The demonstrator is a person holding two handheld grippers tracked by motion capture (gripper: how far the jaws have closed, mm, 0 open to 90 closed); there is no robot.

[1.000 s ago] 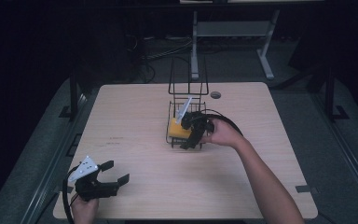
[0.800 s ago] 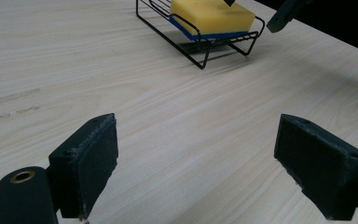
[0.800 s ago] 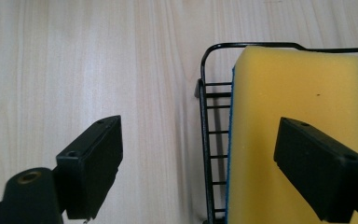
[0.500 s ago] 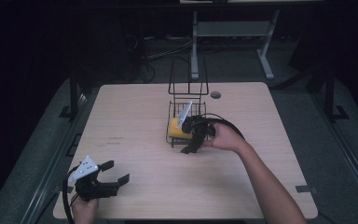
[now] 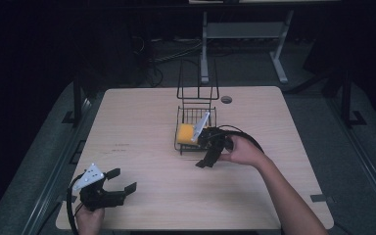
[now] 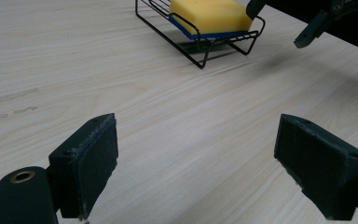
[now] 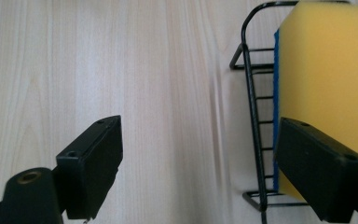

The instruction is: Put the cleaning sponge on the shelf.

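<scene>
The yellow sponge (image 5: 185, 133) is lying in the wire rack (image 5: 196, 128), seemingly placed. Just beside the rack, the right gripper (image 5: 210, 152) is hovering, fingers spread wide and empty; the left gripper (image 5: 118, 182) is idling well away, equally agape.

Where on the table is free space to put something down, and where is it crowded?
Bare wood lies between the left tool and the wire rack, and along the table's far left. Around the rack with its yellow sponge, where the right tool hangs, it is crowded.
</scene>
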